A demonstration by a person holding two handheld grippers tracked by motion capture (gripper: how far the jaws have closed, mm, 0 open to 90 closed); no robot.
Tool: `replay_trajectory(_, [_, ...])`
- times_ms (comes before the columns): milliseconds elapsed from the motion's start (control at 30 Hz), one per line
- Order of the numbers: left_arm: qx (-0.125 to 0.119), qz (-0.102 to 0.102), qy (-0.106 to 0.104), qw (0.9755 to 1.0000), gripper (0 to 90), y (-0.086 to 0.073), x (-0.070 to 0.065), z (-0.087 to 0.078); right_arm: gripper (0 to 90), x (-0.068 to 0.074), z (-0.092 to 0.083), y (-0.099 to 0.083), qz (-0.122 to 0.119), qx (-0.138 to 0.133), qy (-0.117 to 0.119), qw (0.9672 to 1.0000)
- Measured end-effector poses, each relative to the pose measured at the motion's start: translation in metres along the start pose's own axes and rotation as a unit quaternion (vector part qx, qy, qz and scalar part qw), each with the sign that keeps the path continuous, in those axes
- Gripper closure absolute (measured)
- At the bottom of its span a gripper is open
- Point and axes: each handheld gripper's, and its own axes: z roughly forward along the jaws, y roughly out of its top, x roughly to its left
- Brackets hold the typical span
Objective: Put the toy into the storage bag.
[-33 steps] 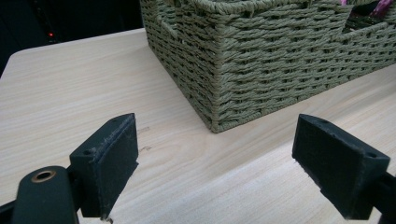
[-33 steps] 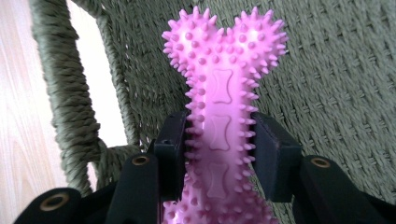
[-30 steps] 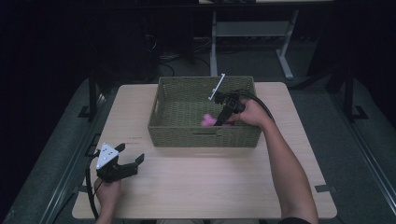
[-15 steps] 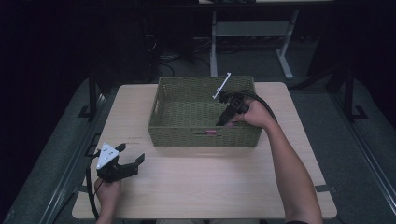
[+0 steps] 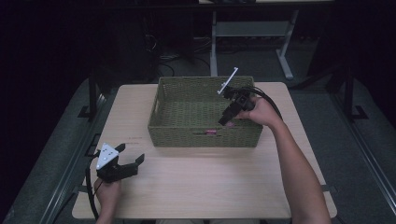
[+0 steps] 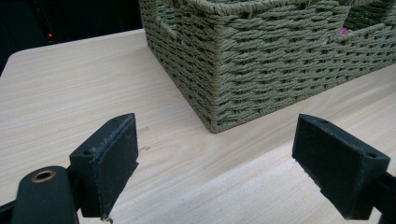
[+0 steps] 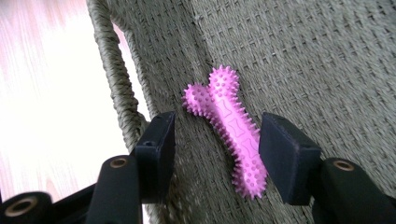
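Observation:
A pink spiky bone-shaped toy (image 7: 231,126) lies on the floor of a green woven basket (image 5: 187,112), close to the near wall by its handle slot, where a bit of the toy (image 5: 211,132) shows through. My right gripper (image 5: 227,117) hangs over it inside the basket and points down. Its jaws have just been opening, and in the right gripper view (image 7: 219,122) the toy sits between them but clear of both pads. At the table's near left, my left gripper (image 5: 130,153) rests open with nothing in it, facing the basket's corner (image 6: 219,93).
The basket stands at the back middle of a light wooden table (image 5: 210,186). A white desk frame (image 5: 252,32) and cables stand on the dark floor behind. The person's right forearm (image 5: 294,168) crosses the table's right side.
The pink toy left the right gripper and now lies on the basket floor. The right gripper opened and lifted slightly towards the basket's right rear. The left gripper stayed put.

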Motion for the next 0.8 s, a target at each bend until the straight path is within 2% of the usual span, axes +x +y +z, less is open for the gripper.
replay_trajectory(167, [0.001,0.001,0.000,1.0000,13.9,0.000,0.000,0.000,43.3,0.002,-0.009,-0.003,0.005,-0.010,-0.003,0.9999])
replay_trajectory(800, [0.001,0.001,-0.001,1.0000,13.9,0.000,-0.001,0.000,37.0,0.019,-0.035,-0.011,-0.001,-0.033,-0.010,0.9994])
